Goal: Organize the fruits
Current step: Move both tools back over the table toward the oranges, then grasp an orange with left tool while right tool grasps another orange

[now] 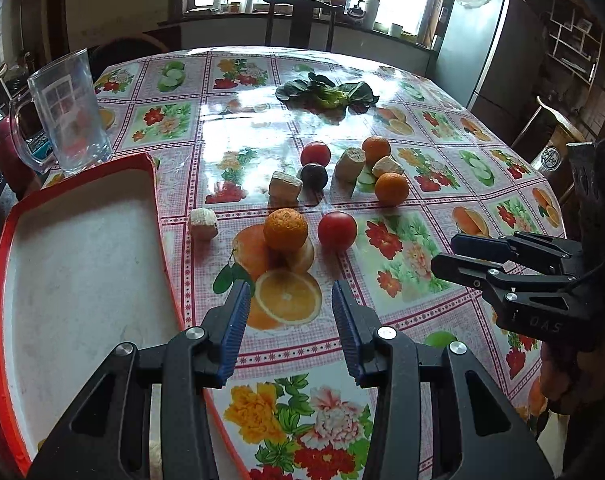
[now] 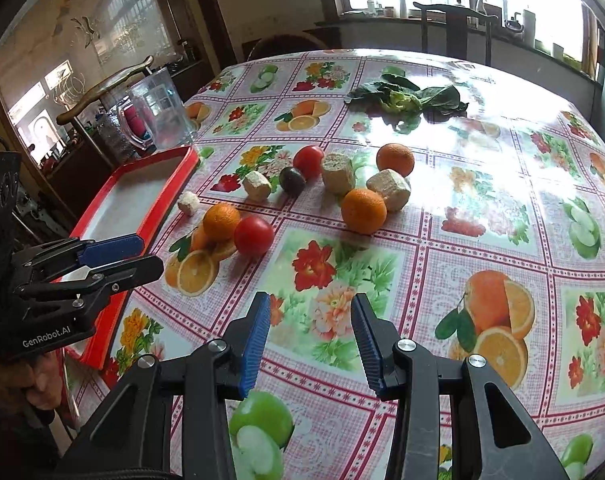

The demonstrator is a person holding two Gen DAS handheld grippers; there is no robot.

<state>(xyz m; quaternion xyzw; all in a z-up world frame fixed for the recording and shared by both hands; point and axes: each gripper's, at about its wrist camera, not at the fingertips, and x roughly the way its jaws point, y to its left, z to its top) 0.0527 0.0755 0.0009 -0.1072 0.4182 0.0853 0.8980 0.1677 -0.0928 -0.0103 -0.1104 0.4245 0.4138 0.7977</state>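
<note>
Left wrist view showed the left gripper (image 1: 290, 312) spread wide and holding nothing, its ribbed blue pads (image 1: 236, 320) above the glossy floral tablecloth (image 1: 402, 264). Near the table's left edge lay a red-rimmed rectangular tray (image 1: 82, 240) with a white floor. Round dimpled oranges (image 1: 285, 229), smooth tomatoes (image 1: 337, 230), a dark plum-like fruit (image 1: 313, 176) and pale rough chunks (image 1: 284, 186) clustered mid-table. The right gripper (image 2: 311, 336) likewise stood agape and empty. A clear plastic jug (image 1: 68, 112) stood behind the tray.
</note>
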